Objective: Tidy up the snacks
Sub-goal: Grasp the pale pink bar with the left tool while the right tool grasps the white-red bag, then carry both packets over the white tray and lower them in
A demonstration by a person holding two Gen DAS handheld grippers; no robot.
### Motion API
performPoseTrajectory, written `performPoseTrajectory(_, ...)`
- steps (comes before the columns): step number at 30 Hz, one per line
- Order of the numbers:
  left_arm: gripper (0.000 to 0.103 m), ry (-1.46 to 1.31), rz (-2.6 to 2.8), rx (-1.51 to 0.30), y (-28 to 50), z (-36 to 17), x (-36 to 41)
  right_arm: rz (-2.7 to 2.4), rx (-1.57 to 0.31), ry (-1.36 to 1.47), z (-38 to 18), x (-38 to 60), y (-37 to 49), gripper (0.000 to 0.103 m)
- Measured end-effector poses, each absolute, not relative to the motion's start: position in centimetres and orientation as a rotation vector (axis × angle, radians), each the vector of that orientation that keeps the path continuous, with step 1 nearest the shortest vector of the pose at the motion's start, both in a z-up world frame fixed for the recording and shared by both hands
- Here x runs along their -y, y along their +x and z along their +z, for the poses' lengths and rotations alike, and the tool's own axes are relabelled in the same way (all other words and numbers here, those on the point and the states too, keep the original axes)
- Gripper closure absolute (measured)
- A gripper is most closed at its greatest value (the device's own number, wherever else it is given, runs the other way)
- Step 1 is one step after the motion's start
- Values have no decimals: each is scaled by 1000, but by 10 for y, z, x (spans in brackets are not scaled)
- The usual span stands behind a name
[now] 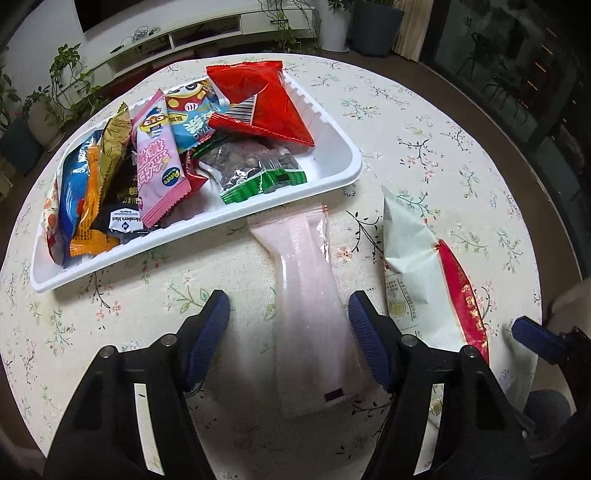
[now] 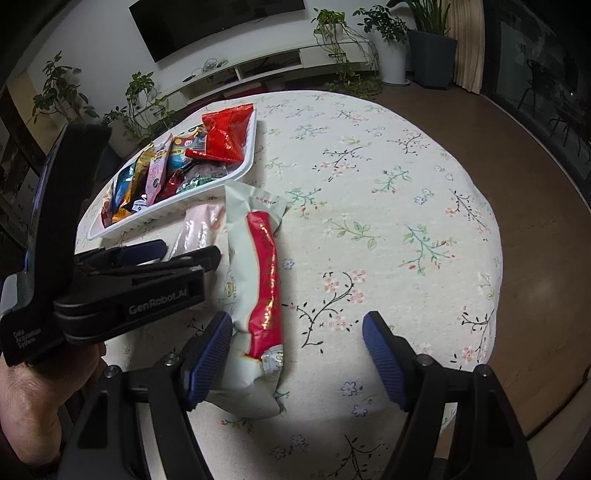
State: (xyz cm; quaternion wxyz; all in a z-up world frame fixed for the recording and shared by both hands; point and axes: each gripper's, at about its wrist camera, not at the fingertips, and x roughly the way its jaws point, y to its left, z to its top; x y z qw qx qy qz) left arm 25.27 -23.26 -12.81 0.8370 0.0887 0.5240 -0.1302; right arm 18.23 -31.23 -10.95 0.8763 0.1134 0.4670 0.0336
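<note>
A white tray (image 1: 332,173) holds several snack packets, among them a red triangular bag (image 1: 266,99) and a pink packet (image 1: 157,173). A pale pink translucent packet (image 1: 310,295) lies on the table in front of the tray, between the fingers of my open left gripper (image 1: 288,317), which straddles it without touching. A white and red packet (image 2: 258,280) lies to its right. My right gripper (image 2: 297,339) is open; its left finger rests beside that packet's near end. The tray also shows in the right wrist view (image 2: 243,168), as does the left gripper (image 2: 177,251).
The round table has a floral cloth (image 2: 388,221) and drops off at the right and near edges. A TV stand (image 1: 207,33) and potted plants (image 2: 391,40) stand beyond the table.
</note>
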Motion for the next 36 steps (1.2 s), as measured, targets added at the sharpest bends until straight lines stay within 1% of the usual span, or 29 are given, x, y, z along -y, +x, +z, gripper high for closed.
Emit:
performPoseTrajectory(1,40,191,-280,-1109,253,-128,233,72,-976,236,-110,312,182,27)
performPoseTrajectory(2,46,199,-288,-1107,254,-127,234,73,-976,236,-110,311,182,27)
performPoseTrajectory(3,54,208,-297,-1105,254,-127,236,75,-976,235,-110,310,181,27)
performPoseTrajectory(4,59,213,-302,-1104,252,-125,236,75,-976,235,-110,309,181,27)
performPoseTrajectory(5,70,224,-309,-1102,252,-124,237,77,-977,234,-111,308,181,27)
performPoseTrajectory(9,77,219,-332,-1102,250,-124,235,81,-980,229,-111,304,180,27)
performPoseTrajectory(15,81,177,-361,-1096,232,-122,208,90,-968,226,-111,301,183,28)
performPoseTrajectory(19,81,140,-363,-1086,212,-121,180,100,-974,205,-111,296,189,29)
performPoseTrajectory(24,81,79,-354,-1075,181,-119,141,94,-998,167,-117,287,199,34)
performPoseTrajectory(25,81,75,-351,-1070,175,-119,135,95,-1004,152,-118,283,201,37)
performPoseTrajectory(31,81,20,-337,-1056,149,-119,104,59,-1011,26,-124,263,210,38)
performPoseTrajectory(33,81,9,-334,-1054,146,-119,97,49,-1014,-5,-123,259,214,41)
performPoseTrajectory(36,81,-5,-332,-1048,141,-116,90,55,-1021,-15,-122,255,215,48)
